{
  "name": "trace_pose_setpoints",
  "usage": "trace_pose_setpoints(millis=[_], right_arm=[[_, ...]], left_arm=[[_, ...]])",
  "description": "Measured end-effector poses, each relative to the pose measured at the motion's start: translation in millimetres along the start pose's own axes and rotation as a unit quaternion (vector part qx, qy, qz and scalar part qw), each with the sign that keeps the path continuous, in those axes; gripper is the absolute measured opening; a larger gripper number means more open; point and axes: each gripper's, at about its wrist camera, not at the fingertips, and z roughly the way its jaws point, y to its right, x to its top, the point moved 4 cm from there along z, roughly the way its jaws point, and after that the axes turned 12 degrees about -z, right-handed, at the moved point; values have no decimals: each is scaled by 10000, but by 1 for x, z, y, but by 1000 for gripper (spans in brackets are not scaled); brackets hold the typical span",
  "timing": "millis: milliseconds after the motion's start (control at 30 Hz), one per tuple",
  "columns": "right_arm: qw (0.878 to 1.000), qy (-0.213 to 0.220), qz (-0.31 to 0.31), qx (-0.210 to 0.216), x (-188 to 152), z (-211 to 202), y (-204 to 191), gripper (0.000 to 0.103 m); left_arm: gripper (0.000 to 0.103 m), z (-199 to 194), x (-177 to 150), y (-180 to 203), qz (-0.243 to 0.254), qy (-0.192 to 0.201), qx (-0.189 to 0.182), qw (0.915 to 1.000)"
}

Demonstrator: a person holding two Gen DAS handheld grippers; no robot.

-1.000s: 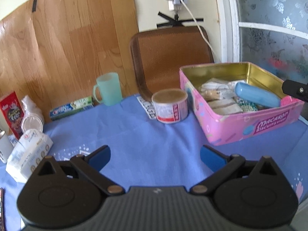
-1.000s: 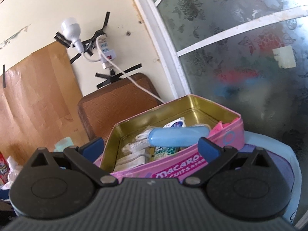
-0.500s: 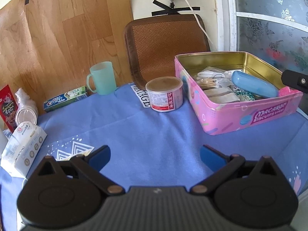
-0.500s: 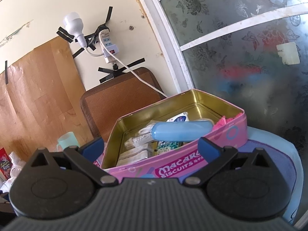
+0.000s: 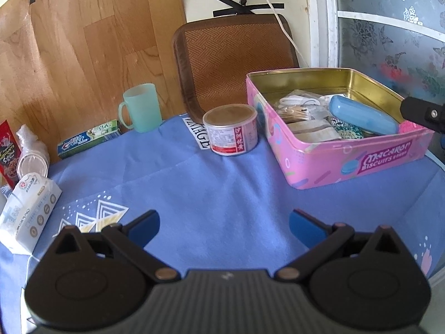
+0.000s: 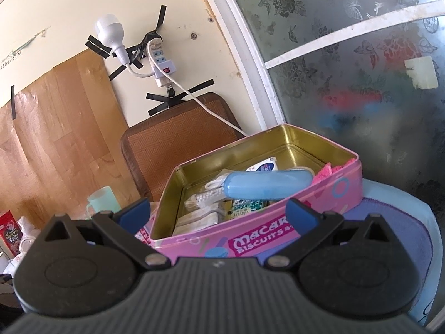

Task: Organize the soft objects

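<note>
A pink biscuit tin (image 5: 358,161) stands open at the right of the blue cloth. It holds a blue oblong case (image 5: 361,114), several packets and a pink sponge (image 6: 333,168) in its corner. The tin also shows in the right wrist view (image 6: 278,239). A white tissue pack (image 5: 27,217) lies at the left edge. My left gripper (image 5: 224,226) is open and empty above the bare cloth. My right gripper (image 6: 218,213) is open and empty, just in front of the tin's near wall; part of it shows in the left wrist view (image 5: 422,114).
A round can (image 5: 230,129) stands left of the tin. A green mug (image 5: 141,108), a toothpaste box (image 5: 89,142), a stack of cups in plastic (image 5: 27,158) and a red packet (image 5: 8,153) line the back left. A brown chair back (image 5: 236,61) is behind the table.
The left gripper has drawn back and risen, so the tin, can and mug sit lower and smaller in its view. The right gripper has backed off slightly from the tin. Both stay open.
</note>
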Motion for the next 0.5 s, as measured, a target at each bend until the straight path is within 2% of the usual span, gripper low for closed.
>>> trace_pose_setpoints(millis=[500], right_arm=[[9999,-67,117,-9,-5,0,3,103]], left_arm=[[103,5,-4,6,118,-104,16,9999]])
